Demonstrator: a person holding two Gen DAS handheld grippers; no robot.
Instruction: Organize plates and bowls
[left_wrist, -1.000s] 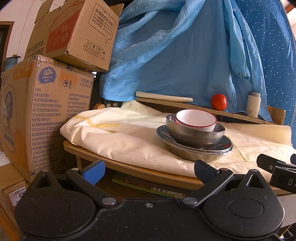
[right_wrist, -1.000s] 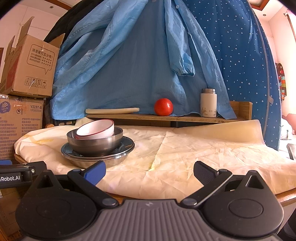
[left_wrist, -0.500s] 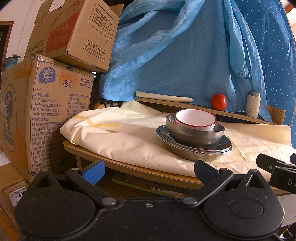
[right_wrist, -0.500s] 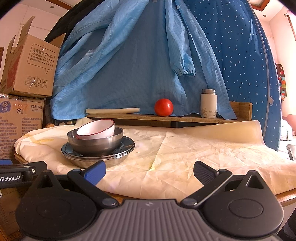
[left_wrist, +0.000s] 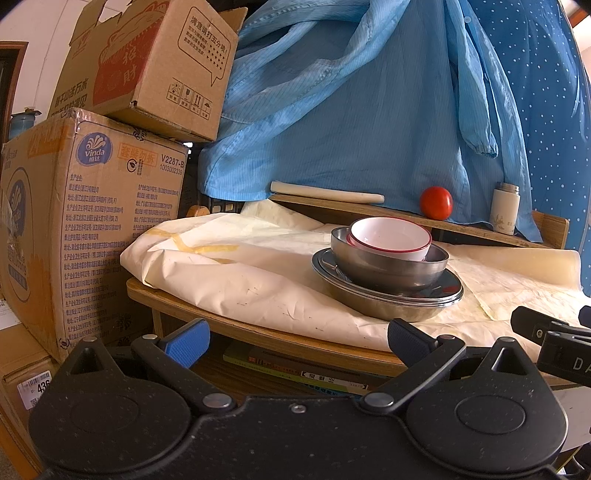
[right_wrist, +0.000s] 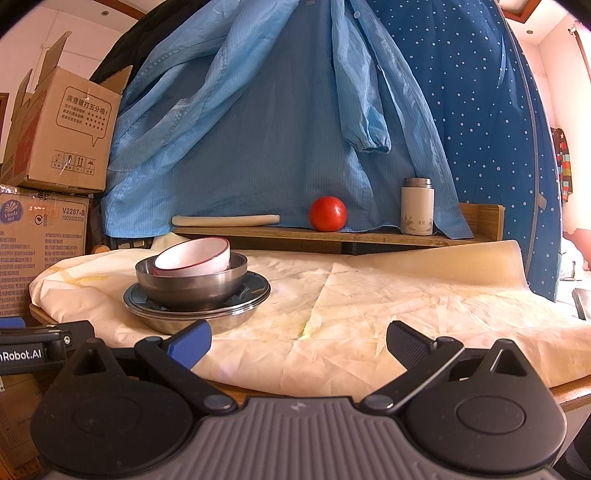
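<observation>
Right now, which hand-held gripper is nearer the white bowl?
Left, slightly. The white bowl sits ahead of the left hand-held gripper, but ahead and leftward of the right one.

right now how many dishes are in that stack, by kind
white bowl: 1
steel bowl: 1
steel plates: at least 2, judging by the layered rims; the exact count is hard to tell
total: at least 4

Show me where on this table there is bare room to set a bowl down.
Most room is on the cream cloth to the right of the dish stack, between the wooden shelf behind and the table's near edge. A smaller bare patch lies left of the stack, toward the cardboard boxes; there the cloth is rumpled.
</observation>
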